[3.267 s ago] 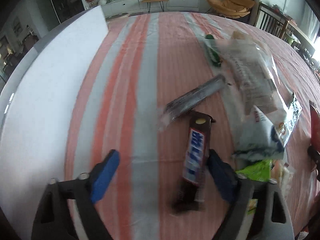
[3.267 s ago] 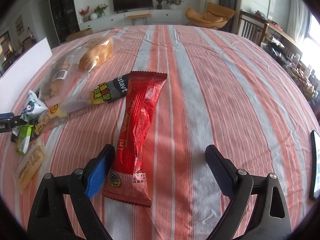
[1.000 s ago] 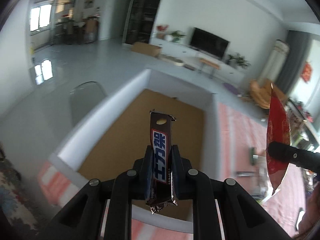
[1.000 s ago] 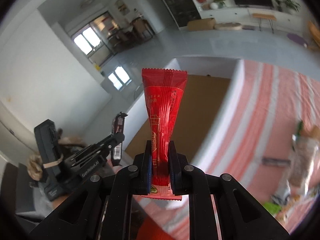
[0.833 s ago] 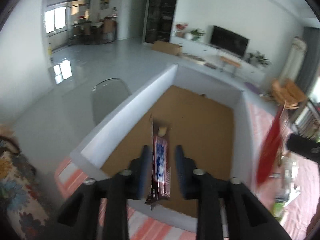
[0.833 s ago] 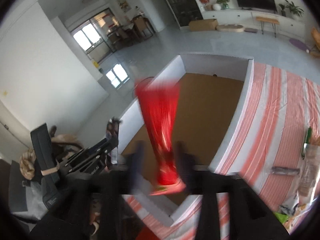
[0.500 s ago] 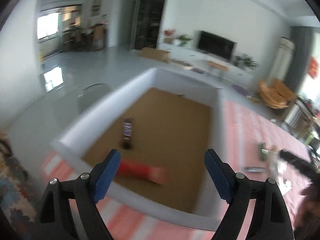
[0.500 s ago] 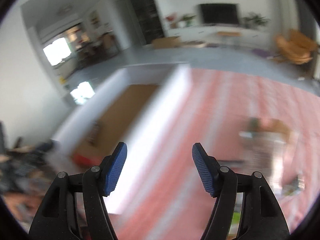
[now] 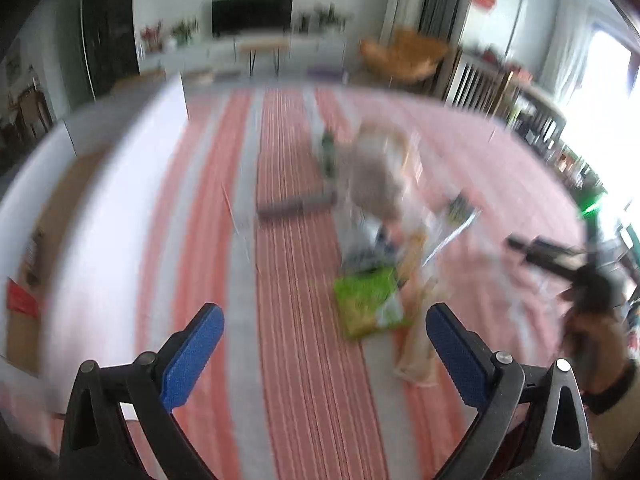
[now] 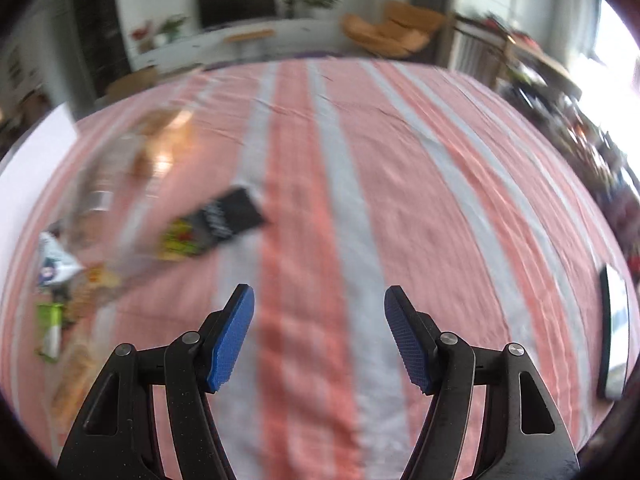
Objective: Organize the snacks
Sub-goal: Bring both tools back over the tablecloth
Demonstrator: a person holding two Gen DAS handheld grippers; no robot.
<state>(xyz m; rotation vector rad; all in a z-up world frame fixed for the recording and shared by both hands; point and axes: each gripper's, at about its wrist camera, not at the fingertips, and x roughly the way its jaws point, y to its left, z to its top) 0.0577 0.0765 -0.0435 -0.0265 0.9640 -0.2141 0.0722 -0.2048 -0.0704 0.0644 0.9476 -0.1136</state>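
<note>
Currently, both hands are heading for the snack pile. The left gripper [image 9: 324, 338] is opening its jaws wider, nothing between them; the right gripper [image 10: 319, 336] is holding its jaws apart and empty. For a clean pick, each operator hand should be centring one packet between the pads before closing. A green packet [image 9: 370, 306] is lying near, right of centre; a black sachet [image 10: 218, 226] is lying further off, left. The white box [image 9: 96, 216] is standing at the left, a red wrapper [image 9: 22, 300] inside.

Snack pile [image 9: 380, 240] mid-tablecloth [image 9: 288, 360], box [image 9: 100, 208] along its left edge, phone [image 10: 614, 328] far right
</note>
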